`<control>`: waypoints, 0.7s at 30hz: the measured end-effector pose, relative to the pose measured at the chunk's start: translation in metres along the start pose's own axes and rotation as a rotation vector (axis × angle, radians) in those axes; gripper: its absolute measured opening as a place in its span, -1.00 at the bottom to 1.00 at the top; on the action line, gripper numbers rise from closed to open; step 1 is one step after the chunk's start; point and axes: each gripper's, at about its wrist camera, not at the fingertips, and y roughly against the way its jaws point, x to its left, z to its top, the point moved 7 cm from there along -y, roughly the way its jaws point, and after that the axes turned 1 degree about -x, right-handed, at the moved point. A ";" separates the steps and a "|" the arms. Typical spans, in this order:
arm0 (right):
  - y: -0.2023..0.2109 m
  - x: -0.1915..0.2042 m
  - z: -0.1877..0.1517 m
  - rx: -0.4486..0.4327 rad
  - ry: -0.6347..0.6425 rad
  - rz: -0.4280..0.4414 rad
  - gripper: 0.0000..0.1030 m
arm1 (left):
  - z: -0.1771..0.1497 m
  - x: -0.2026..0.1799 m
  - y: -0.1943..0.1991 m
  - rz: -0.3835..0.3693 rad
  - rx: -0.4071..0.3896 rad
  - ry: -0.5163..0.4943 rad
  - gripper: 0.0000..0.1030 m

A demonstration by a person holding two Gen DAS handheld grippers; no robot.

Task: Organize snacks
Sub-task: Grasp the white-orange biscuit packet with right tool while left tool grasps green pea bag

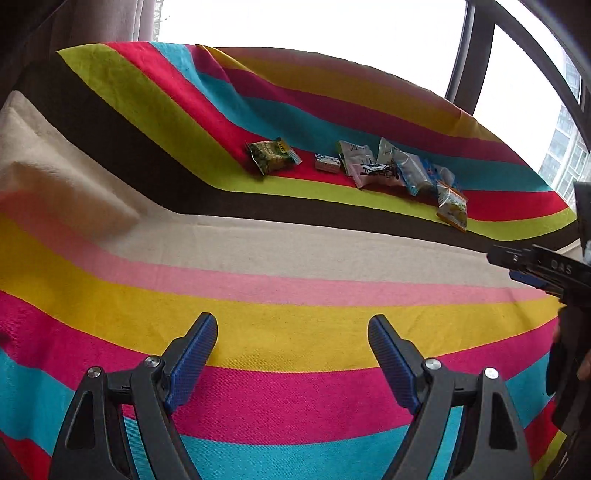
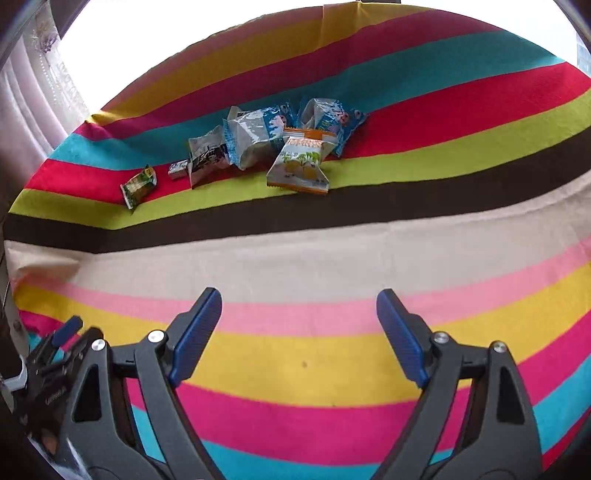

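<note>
Several snack packets lie in a row on a striped cloth (image 1: 258,325). A green packet (image 1: 272,155) is at the left end, then a small white-blue box (image 1: 327,163), a white packet (image 1: 364,164), blue-white packets (image 1: 410,170) and an orange-white packet (image 1: 452,205). In the right wrist view the same row shows: the green packet (image 2: 138,184), the small box (image 2: 178,170), the white packet (image 2: 207,158), blue packets (image 2: 258,133) and the orange-white packet (image 2: 301,164). My left gripper (image 1: 291,332) is open and empty, well short of the snacks. My right gripper (image 2: 299,310) is open and empty too.
The cloth (image 2: 332,354) covers a raised surface by a bright window (image 1: 314,22). A curtain (image 2: 26,92) hangs at the left. The right gripper's body (image 1: 546,266) shows at the right edge of the left wrist view; the left gripper's body (image 2: 55,362) shows at the lower left of the right wrist view.
</note>
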 end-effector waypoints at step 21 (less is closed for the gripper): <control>-0.001 -0.006 -0.016 -0.036 0.133 0.006 -0.27 | 0.132 -0.007 -0.108 0.057 0.054 -0.356 0.66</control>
